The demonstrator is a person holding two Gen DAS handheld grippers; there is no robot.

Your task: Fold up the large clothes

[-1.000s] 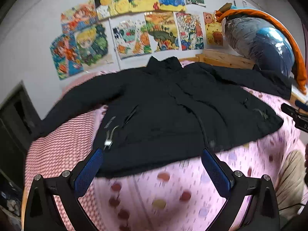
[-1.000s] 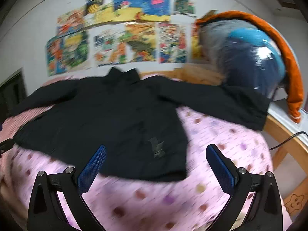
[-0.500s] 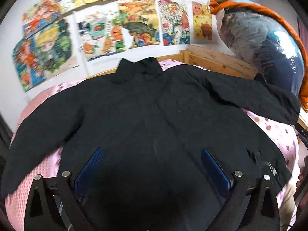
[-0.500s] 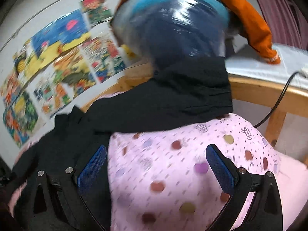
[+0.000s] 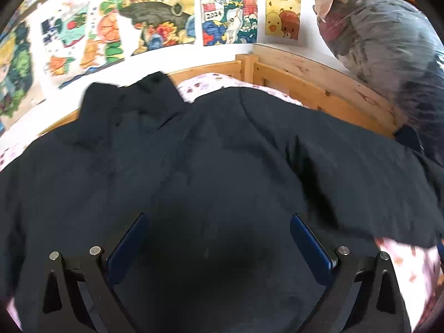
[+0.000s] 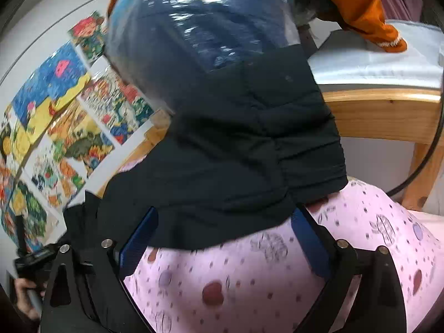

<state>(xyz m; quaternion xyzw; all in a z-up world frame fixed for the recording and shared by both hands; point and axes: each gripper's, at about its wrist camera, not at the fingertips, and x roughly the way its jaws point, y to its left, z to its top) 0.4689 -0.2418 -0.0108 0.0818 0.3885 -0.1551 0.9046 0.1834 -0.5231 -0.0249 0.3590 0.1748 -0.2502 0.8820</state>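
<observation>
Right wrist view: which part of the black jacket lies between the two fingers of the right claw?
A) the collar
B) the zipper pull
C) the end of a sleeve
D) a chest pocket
C: the sleeve end of the black jacket lies on the pink sheet, its edge between the fingers of the right claw, whose jaws are closing but do not yet press on it.

Black jacket (image 5: pixel 211 166) spread flat, collar toward wall, sleeve outstretched

A bedroom: wooden bed frame (image 5: pixel 305 83), pink spotted bedsheet (image 6: pixel 249 283), cartoon posters (image 5: pixel 155 14).
</observation>
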